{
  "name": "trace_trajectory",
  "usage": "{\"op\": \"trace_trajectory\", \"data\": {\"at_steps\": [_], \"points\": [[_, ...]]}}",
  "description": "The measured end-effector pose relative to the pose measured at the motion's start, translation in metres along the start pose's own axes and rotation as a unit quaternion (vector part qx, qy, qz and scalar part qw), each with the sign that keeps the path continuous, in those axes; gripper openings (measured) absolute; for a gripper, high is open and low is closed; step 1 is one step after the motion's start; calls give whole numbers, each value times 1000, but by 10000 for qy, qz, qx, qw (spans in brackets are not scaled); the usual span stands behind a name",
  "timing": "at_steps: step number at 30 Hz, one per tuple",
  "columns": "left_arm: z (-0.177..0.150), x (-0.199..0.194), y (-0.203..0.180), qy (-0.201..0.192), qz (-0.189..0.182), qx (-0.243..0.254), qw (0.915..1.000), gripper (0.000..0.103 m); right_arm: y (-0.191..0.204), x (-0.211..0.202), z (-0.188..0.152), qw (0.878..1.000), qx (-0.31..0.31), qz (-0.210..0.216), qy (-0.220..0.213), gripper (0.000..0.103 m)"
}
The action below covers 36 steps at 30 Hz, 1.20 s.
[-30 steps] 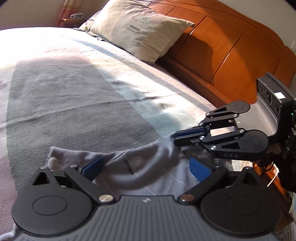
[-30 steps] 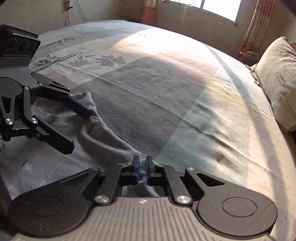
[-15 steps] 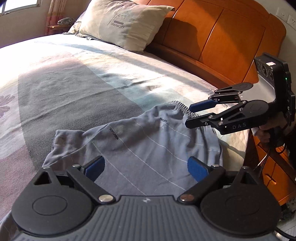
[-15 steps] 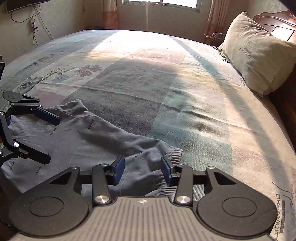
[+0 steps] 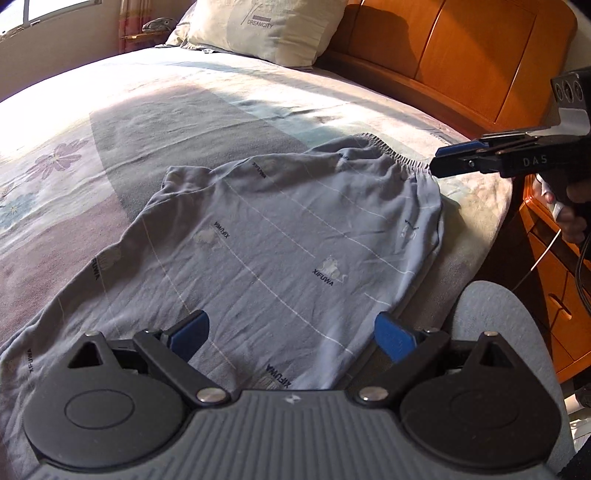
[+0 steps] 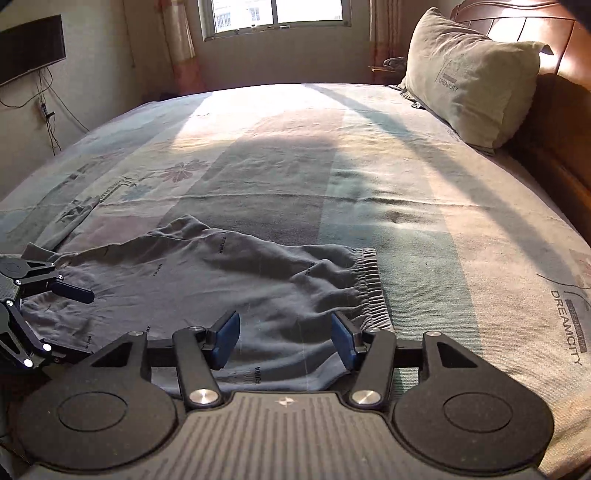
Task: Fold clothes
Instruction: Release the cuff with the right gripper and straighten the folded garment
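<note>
Grey-blue shorts [image 5: 280,236] with thin white lines, "XIFUWA" prints and an elastic waistband [image 6: 371,284] lie spread out near the bed's edge. My left gripper [image 5: 290,336] is open just above the near hem, with nothing between its blue pads. My right gripper [image 6: 284,338] is open too, hovering over the cloth close to the waistband. From the left wrist view the right gripper [image 5: 448,162] shows edge-on at the waistband corner, with a person's hand [image 5: 569,210] on its handle. The left gripper [image 6: 55,291] appears at the far left of the right wrist view.
The patterned bedsheet [image 6: 332,166] stretches far beyond the shorts. A beige pillow [image 6: 469,77] leans on the wooden headboard [image 5: 461,55]. An orange bedside cabinet [image 5: 554,280] stands past the bed's edge. A window [image 6: 273,14] and a wall screen [image 6: 29,48] are beyond.
My right gripper, shut on the shorts one second ago, has opened and let go. The shorts now lie spread on the bed, and both grippers have drawn back from them.
</note>
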State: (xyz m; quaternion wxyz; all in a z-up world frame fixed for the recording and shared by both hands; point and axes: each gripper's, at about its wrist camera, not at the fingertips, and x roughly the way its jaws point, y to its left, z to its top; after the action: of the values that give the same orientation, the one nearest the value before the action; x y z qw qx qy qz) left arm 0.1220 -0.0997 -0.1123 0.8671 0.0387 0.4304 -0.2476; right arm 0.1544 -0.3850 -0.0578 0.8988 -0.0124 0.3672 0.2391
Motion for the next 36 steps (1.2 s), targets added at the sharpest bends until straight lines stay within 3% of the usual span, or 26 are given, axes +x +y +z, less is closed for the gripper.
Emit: {"op": "trace_trajectory", "data": {"at_steps": [4, 7, 9, 11, 15, 18, 23, 24, 27, 30, 36], "points": [[-9, -4, -3, -56, 21, -105, 9999, 96, 15, 22, -18, 9980, 454, 387, 201, 59], [-18, -14, -1, -40, 90, -67, 9999, 96, 18, 43, -40, 9955, 520, 215, 761, 59], [-23, -21, 3, -26, 157, -114, 9998, 96, 16, 35, -48, 9957, 571, 223, 700, 59], [-24, -30, 7, -111, 194, -180, 9996, 96, 16, 25, -45, 9944, 717, -56, 777, 59], [-14, -33, 12, -377, 354, -228, 9984, 96, 31, 19, -29, 9965, 741, -100, 381, 68], [-13, -26, 13, -323, 681, -223, 9969, 96, 51, 36, -23, 9961, 788, -316, 238, 69], [-38, -30, 19, -137, 851, -367, 9956, 96, 72, 62, -42, 9920, 907, -833, 267, 77], [-44, -34, 19, -140, 841, -375, 9957, 96, 74, 61, -46, 9928, 852, -822, 206, 85], [-57, -48, 17, -128, 795, -422, 9959, 97, 80, 62, -55, 9949, 676, -741, 57, 99], [-57, -62, 19, -368, 858, -462, 9946, 97, 81, 63, -56, 9953, 691, -671, 14, 103], [-68, -58, 29, -330, 803, -781, 9932, 97, 78, 62, -57, 9947, 840, -586, -69, 103]]}}
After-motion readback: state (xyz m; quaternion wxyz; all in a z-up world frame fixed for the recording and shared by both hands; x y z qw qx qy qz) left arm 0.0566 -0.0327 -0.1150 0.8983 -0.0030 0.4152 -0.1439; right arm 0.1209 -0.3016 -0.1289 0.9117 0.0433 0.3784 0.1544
